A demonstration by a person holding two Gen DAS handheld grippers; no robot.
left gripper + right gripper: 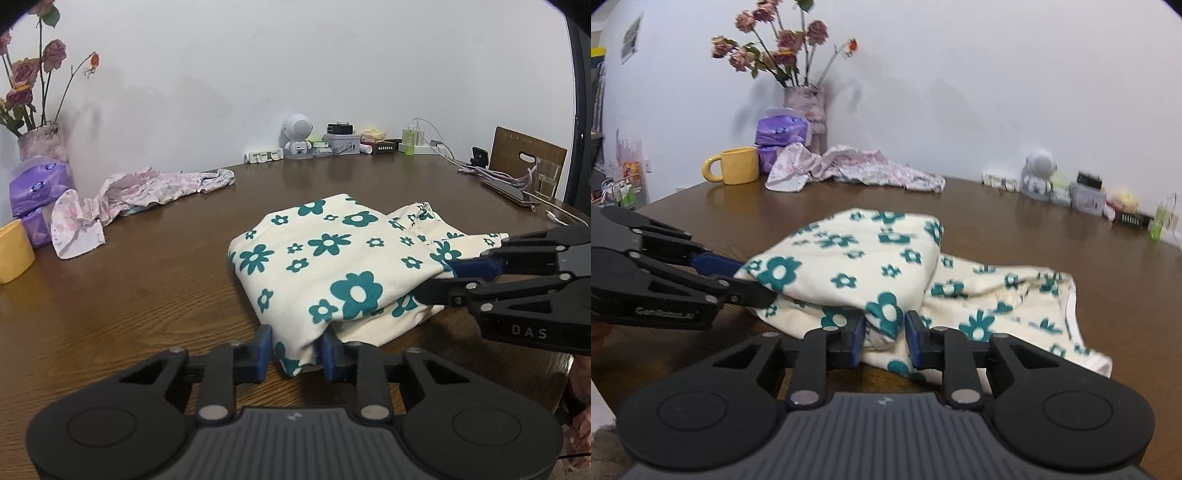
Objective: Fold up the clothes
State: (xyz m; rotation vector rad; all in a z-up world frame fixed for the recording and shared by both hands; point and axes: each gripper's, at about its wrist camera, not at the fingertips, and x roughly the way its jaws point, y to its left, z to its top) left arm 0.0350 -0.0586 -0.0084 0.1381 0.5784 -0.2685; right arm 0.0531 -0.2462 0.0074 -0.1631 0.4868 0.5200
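Note:
A cream garment with teal flowers (332, 258) lies partly folded on the brown wooden table (129, 295). In the left wrist view my left gripper (297, 350) is shut on the near folded edge, with cloth bunched between its blue pads. My right gripper (443, 278) reaches in from the right and pinches the garment's right edge. In the right wrist view the same garment (849, 258) spreads ahead, and my right gripper (884, 341) is shut on a fold of its near edge. The left gripper (746, 280) clamps the left corner there.
A crumpled pink floral garment (147, 188) lies at the back left by purple tissue packs (37, 192), a yellow mug (13, 251) and a vase of dried roses (40, 144). A small robot figure (297, 136), boxes, a glass (546, 177) and a phone (509, 190) line the far edge.

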